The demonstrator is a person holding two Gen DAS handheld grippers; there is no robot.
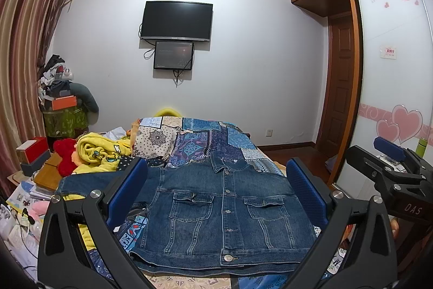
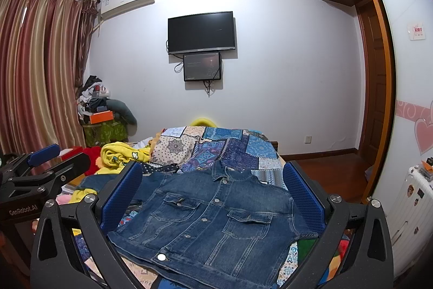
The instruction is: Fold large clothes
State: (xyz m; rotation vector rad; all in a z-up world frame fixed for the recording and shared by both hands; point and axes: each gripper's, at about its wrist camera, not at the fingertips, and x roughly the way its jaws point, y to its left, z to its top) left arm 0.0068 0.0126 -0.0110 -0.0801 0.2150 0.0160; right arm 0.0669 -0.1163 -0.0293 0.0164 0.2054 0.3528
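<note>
A dark blue denim jacket point(image 1: 222, 213) lies flat and buttoned on the patchwork bedspread point(image 1: 205, 142), collar away from me, one sleeve stretching out to the left. My left gripper point(image 1: 216, 180) hovers above the jacket's near half, open wide, nothing between its blue pads point(image 1: 127, 188). The right gripper point(image 1: 389, 153) shows at the right edge of this view. In the right wrist view the same jacket point(image 2: 213, 218) sits below my right gripper point(image 2: 213, 183), also open and empty. The left gripper point(image 2: 44, 153) appears at the left edge there.
A yellow blanket point(image 1: 100, 151) and a red plush toy point(image 1: 65, 156) lie left of the jacket. Boxes and papers point(image 1: 29, 180) crowd the far left. A wardrobe with heart stickers point(image 1: 392, 99) stands right, a white suitcase point(image 2: 411, 197) beside it. A TV point(image 1: 176, 20) hangs on the wall.
</note>
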